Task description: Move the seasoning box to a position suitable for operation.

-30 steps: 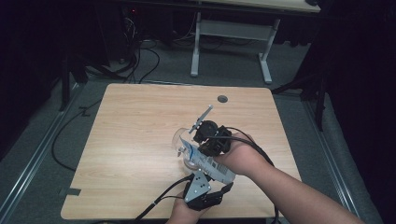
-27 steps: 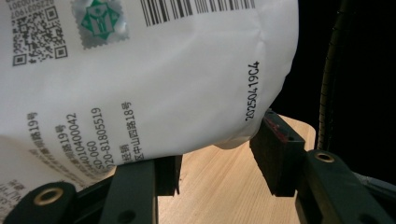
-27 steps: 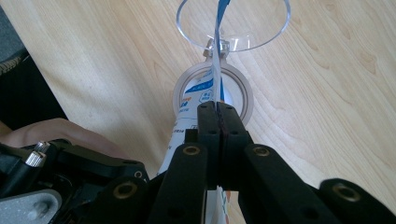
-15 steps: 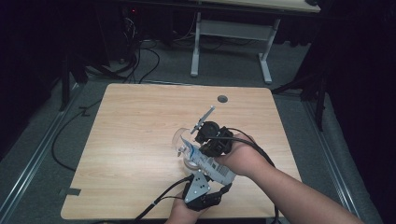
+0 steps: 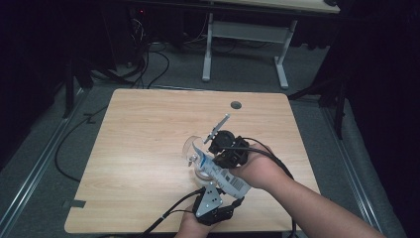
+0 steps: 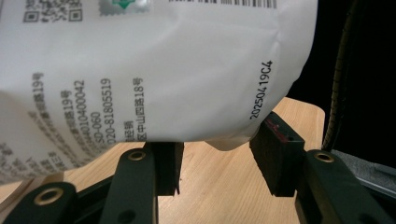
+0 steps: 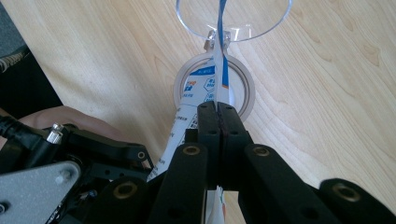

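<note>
A white printed pouch point(image 5: 224, 174) hangs tilted over the table, its top end at a clear glass point(image 5: 194, 148). My right gripper point(image 7: 218, 109) is shut on the pouch point(image 7: 219, 70), seen edge-on there and running up to the glass rim point(image 7: 261, 29). Under the pouch's lower end, my left gripper point(image 6: 222, 163) stands open. The pouch's bottom corner point(image 6: 224, 140) dips between its pads point(image 6: 275, 158) without being squeezed. In the high view the left gripper point(image 5: 214, 191) sits near the table's front edge, just below the right gripper point(image 5: 218, 151).
A beige tape roll point(image 7: 247, 91) lies flat on the wooden table point(image 5: 143, 134) under the pouch, beside the glass. A round cable hole point(image 5: 236, 105) is near the far edge. Cables trail off the front edge point(image 5: 168, 215).
</note>
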Tool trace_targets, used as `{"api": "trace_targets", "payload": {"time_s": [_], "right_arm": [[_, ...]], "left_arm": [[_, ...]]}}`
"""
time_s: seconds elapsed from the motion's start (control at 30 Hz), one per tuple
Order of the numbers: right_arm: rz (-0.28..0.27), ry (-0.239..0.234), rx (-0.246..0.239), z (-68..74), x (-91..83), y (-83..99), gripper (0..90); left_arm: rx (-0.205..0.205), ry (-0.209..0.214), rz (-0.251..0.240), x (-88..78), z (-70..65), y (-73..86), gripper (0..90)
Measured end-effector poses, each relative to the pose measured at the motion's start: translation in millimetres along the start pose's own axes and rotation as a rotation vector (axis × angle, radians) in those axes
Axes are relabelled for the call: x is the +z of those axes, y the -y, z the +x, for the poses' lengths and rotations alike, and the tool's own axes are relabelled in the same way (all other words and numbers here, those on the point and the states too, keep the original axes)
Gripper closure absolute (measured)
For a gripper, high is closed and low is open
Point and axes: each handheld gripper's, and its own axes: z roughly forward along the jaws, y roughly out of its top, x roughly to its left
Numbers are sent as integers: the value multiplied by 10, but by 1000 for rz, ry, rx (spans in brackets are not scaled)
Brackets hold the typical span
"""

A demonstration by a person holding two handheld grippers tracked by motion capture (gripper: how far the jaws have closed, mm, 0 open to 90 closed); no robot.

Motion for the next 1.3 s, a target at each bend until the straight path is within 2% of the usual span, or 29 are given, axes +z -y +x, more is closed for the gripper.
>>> {"api": "trace_targets", "payload": {"time_s": [0.5, 1.3], "right_arm": [[2, 4, 15, -23, -6, 52, 897], [10, 8, 16, -29, 2, 43, 897]], "left_arm": [[13, -15, 30, 0, 37, 80, 556], [2, -39, 50, 17, 116, 176, 556]]}}
